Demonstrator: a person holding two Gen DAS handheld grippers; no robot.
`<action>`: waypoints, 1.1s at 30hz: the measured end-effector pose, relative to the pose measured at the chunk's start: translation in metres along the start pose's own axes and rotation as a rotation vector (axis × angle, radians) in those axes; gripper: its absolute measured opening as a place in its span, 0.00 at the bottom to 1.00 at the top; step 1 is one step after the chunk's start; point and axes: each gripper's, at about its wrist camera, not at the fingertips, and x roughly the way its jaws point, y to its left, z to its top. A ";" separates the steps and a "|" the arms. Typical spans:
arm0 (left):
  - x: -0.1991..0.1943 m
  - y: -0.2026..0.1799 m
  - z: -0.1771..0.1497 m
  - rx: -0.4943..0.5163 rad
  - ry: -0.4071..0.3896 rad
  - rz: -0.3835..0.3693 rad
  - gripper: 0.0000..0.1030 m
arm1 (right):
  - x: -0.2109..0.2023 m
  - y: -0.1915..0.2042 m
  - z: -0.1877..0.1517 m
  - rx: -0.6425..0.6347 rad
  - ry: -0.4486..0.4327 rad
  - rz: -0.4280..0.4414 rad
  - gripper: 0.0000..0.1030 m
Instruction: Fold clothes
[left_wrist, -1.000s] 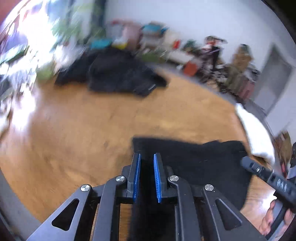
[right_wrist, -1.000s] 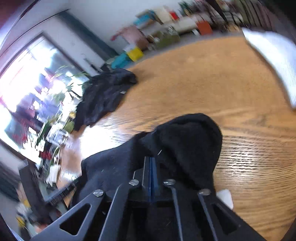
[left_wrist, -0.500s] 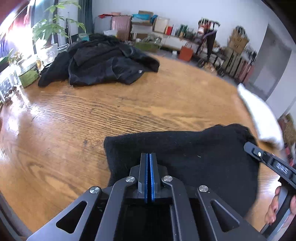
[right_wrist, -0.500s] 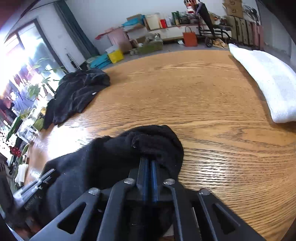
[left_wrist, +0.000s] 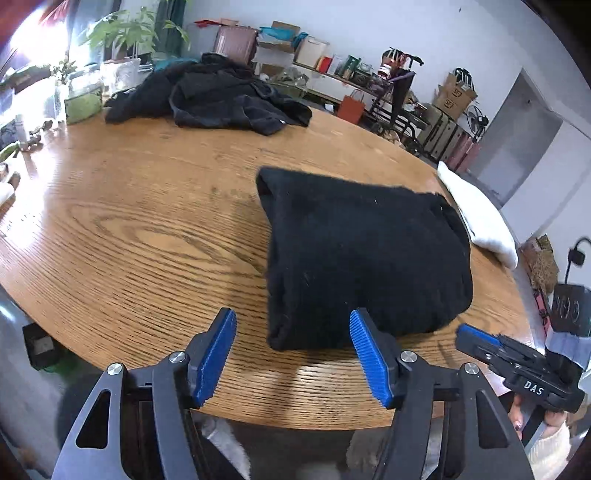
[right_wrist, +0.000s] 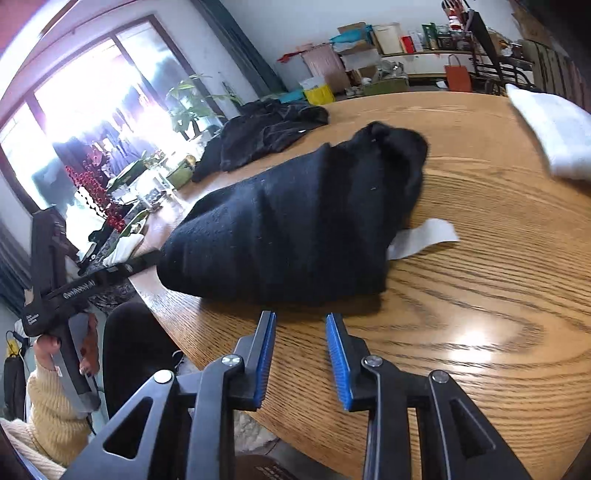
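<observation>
Left gripper (left_wrist: 293, 323), bottom centre of the left wrist view: blue-padded fingers (left_wrist: 216, 354) spread wide apart, nothing between them, hovering over the near table edge. Its right pad sits just in front of the lower edge of the folded black garment (left_wrist: 365, 258); can't tell if it touches.

Right gripper (right_wrist: 300, 325), bottom centre of the right wrist view: pads apart w/ a narrower gap, also empty, tips just short of the black garment (right_wrist: 295, 225), a strip of bare wood between.

Black garment lies folded into a compact block on the round wooden table (left_wrist: 129, 229), centre-right in the left view, centre in the right view, one end bunched up toward upper centre. A white tag or paper slip (right_wrist: 421, 238) sticks out from under its right side in the right view.

Further out: white folded cloth (left_wrist: 480, 218) at the right table edge, apart from the black one. Dark clothes pile (left_wrist: 221, 99) at the far side of the table, upper left-centre in the left view. Potted plant (left_wrist: 136, 33) and bright window upper left. Cluttered shelves, boxes and an orange bag along the back wall.

Each view also catches the other gripper at the frame edge: lower right in the left view, lower left in the right view, held by a hand in a cream knit sleeve.
</observation>
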 end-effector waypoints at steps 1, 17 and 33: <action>0.002 -0.002 0.000 0.009 -0.006 0.001 0.62 | 0.003 0.001 0.002 -0.012 0.005 -0.005 0.32; 0.021 0.000 -0.003 -0.009 -0.037 -0.011 0.16 | 0.020 0.000 0.027 0.014 -0.006 -0.106 0.03; -0.034 0.019 0.041 -0.202 -0.181 -0.063 0.54 | -0.023 0.018 0.067 -0.006 -0.146 0.001 0.34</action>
